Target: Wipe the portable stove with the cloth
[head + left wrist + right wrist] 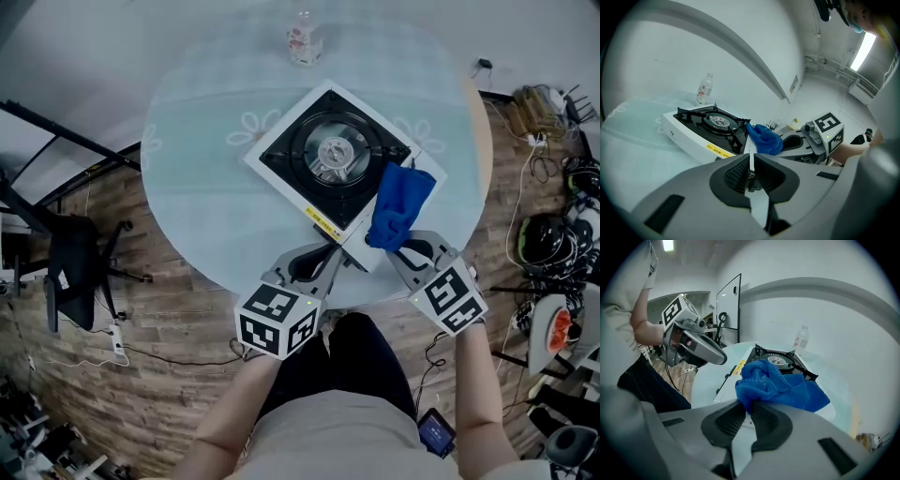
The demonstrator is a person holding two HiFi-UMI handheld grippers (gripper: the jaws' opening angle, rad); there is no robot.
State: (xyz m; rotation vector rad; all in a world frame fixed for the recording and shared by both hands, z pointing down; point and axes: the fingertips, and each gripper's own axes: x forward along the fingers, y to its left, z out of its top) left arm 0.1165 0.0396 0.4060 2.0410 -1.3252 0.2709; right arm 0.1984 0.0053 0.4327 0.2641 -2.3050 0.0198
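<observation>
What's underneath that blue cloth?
The blue cloth, pinched by the right gripper, hangs over the white right-hand end of the stove. The burner beside it is uncovered. Whatever is on that white panel directly beneath the cloth is hidden.

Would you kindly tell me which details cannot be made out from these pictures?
Print on the clear plastic bottle: too small, head and left gripper views.
Wording on the white portable stove's yellow sticker: too small everywhere.
Stove's right side: under the blue cloth, head view.
Stove's near corner: under the left tool, head view.
Tips of the right tool: buried in the cloth, head view.
</observation>
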